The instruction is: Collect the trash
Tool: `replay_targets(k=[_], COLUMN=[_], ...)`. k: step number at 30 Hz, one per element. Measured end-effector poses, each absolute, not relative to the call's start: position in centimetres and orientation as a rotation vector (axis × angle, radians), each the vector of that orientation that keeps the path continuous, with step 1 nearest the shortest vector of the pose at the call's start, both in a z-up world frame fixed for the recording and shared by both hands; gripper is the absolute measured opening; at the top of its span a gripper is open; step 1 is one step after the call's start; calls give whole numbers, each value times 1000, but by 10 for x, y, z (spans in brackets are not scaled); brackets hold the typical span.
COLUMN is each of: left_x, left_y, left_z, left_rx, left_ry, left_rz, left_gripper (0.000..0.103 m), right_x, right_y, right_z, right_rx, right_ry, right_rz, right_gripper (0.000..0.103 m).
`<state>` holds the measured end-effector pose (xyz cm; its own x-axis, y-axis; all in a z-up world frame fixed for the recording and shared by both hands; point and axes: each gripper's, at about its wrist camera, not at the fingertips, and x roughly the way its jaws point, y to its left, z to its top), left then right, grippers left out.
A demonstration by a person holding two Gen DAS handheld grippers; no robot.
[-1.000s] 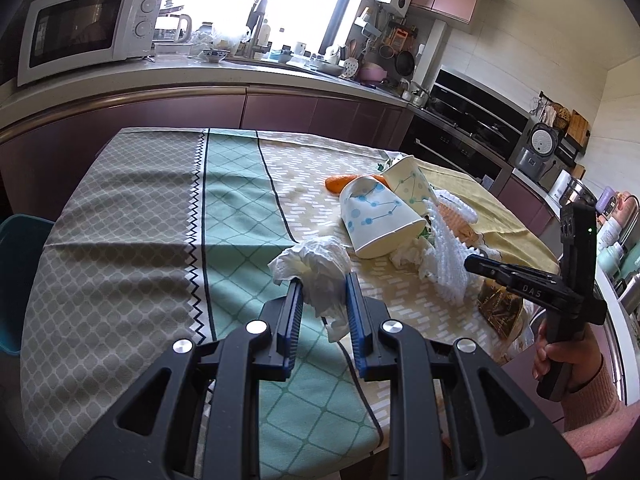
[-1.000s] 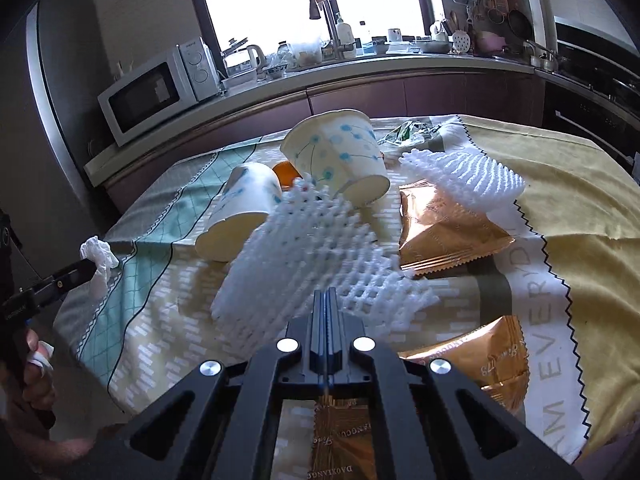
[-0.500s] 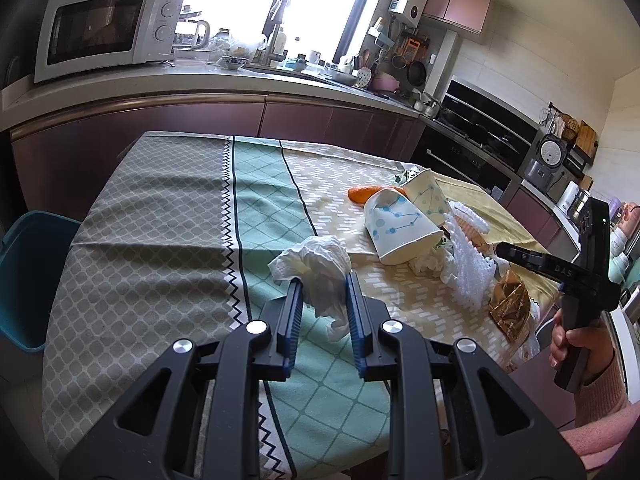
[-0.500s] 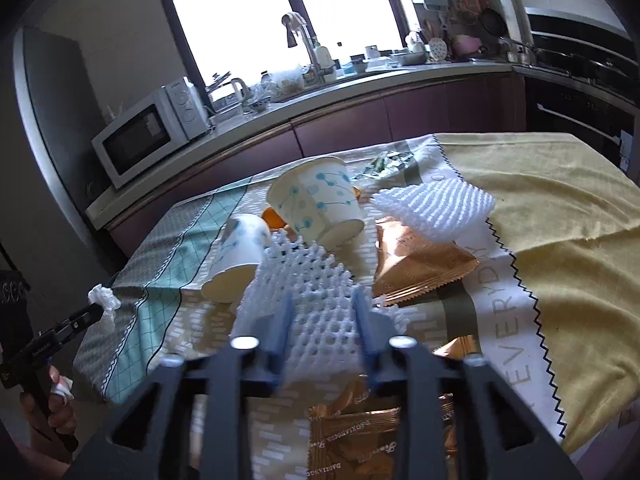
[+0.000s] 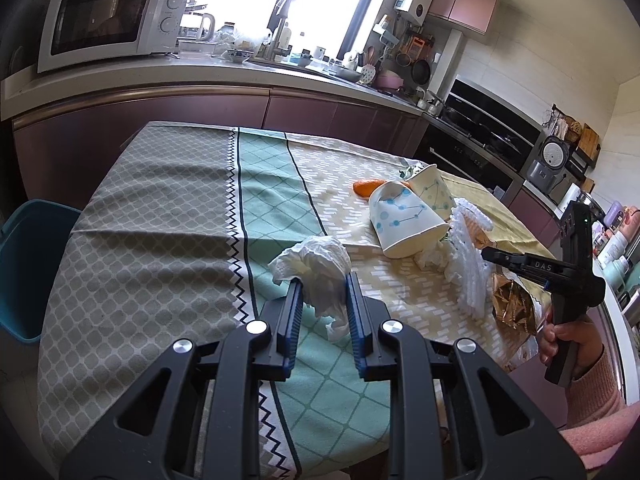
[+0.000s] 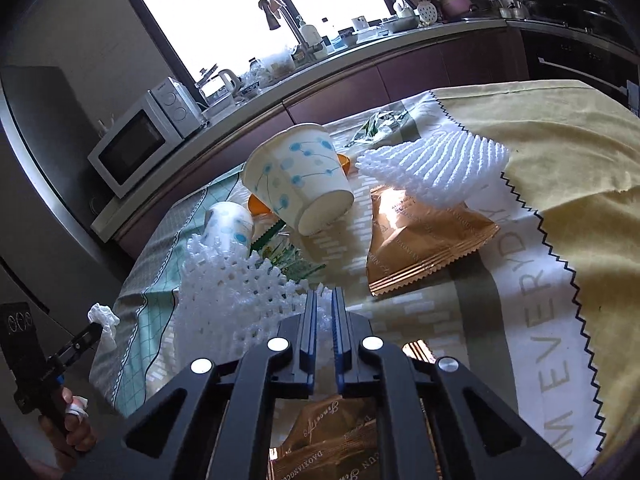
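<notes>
- While most litter lies on the table (image 5: 152, 216), the left gripper (image 5: 320, 284) pinches a crumpled tissue (image 5: 316, 264) above it.
- Right gripper (image 6: 324, 300) clamps white foam netting (image 6: 232, 292).
- Left to gather, I judge: two paper cups (image 6: 296, 184), gold wrappers (image 6: 416, 240), second foam net (image 6: 436, 168), orange peel (image 5: 366, 187).
- Blue bin (image 5: 28, 264) beside the table looks the likely destination.

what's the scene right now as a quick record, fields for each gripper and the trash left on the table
left gripper: shut on crumpled tissue, held above the tablecloth
right gripper: shut on foam net
paper cups: two, on their sides
second foam net: lying over a gold wrapper
orange peel: behind the cups
bin: teal, left of table
</notes>
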<state>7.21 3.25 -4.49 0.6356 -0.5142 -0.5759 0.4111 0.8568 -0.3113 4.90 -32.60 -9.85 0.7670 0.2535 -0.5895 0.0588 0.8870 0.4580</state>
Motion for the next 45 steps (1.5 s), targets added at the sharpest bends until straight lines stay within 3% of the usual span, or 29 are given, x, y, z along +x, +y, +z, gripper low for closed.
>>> replay_targets(k=[14,16,17,18,19,24,28,29,30,31,36,45], left_x=[74,74,74,74,74,77,79,79,80,79,75,73], left_y=[33,32,32,32,32,27,19,17,16,15,20,43], left_z=[-46,-47,-47,-47,-47,-51,-55,-55,-56,-56,-55,-50], left_rx=[-153,-152,-152,-153,-153,-147,-139,-136,-135,-134,-140,-151], left_ry=[705,707,707,707,706,716,722,723,723,723,712,683], left_rz=[-529,-529,-529,-529,-530,-545,-560,-561,-562,-563,-554,-529], left_gripper=[22,22,22,22,22,22,22,22,22,22,22,22], right_x=[39,35,31,27,20,-10,-21,-22,-22,-22,-25,-34], right_y=[-342,-348,-352,-354,-356,-354,-340,-338,-337,-338,-340,-332], right_z=[-67,-71,-74,-76,-77,-99,-114,-114,-114,-115,-110,-51], right_rx=[496,511,515,509,495,476,443,426,434,458,467,461], right_ry=[577,591,608,622,629,747,794,790,791,790,764,626], right_rz=[102,57,45,23,2,-12,5,-1,11,30,33,125], right_gripper=[4,11,33,64,71,78,79,74,57,46,29,25])
